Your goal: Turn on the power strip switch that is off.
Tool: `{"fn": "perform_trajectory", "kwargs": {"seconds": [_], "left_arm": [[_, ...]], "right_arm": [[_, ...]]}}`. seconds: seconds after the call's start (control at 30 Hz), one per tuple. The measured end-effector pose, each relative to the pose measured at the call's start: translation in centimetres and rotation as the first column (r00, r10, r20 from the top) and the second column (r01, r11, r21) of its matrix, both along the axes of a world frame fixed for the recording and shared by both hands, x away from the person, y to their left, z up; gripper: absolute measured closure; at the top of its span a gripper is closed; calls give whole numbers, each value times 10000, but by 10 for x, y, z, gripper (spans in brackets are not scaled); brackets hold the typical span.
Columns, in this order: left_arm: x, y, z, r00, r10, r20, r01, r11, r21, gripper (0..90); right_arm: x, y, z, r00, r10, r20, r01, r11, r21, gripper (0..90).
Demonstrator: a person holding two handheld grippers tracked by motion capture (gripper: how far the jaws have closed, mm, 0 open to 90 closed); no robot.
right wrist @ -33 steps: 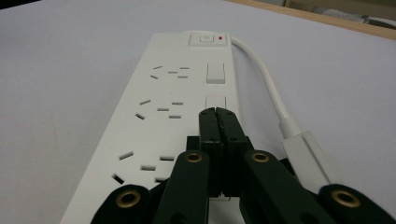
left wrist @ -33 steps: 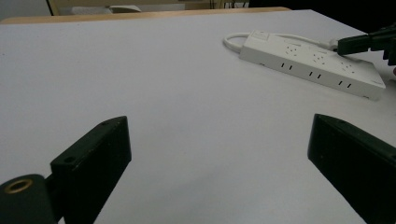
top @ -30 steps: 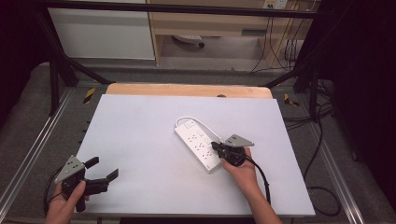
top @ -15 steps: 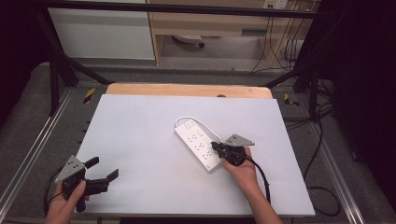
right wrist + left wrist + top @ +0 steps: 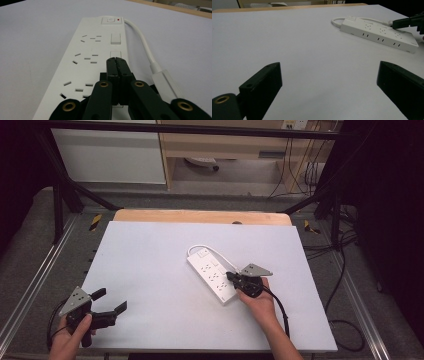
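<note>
A white power strip (image 5: 215, 275) lies at an angle right of the middle of the white table (image 5: 150, 265), and its cord (image 5: 200, 249) loops around its far end. My right gripper (image 5: 231, 276) is shut with nothing between its jaws. Its tips rest on the strip's top by the second rocker switch (image 5: 115, 53); several sockets (image 5: 87, 56) lie to their left. A white plug (image 5: 165, 80) lies beside the jaws. My left gripper (image 5: 110, 301) is held open above bare table at the front left corner. The left gripper view shows the strip (image 5: 379, 33) far ahead between the spread jaws, with the right gripper (image 5: 404, 22) on it.
A wooden board (image 5: 200, 216) runs along the table's far edge. Metal frame rails (image 5: 30, 285) flank both sides. A white cabinet (image 5: 110, 155) and hanging cables (image 5: 300, 170) stand behind. A black cable (image 5: 280, 310) trails from the right gripper toward the front edge.
</note>
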State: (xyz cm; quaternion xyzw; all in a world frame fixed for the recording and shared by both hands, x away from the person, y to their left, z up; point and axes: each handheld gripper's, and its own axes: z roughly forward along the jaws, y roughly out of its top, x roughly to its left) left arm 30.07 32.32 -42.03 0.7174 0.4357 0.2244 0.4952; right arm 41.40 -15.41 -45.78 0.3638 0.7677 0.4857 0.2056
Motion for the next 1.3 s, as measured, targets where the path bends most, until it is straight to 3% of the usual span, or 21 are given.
{"fn": "perform_trajectory", "kwargs": {"seconds": [1.3], "left_arm": [[0,0,0,10000,-9,-30,9,10000,-1,62]], "right_arm": [[2,3,0,9997,-50,-249,48,10000,-75,900]]}}
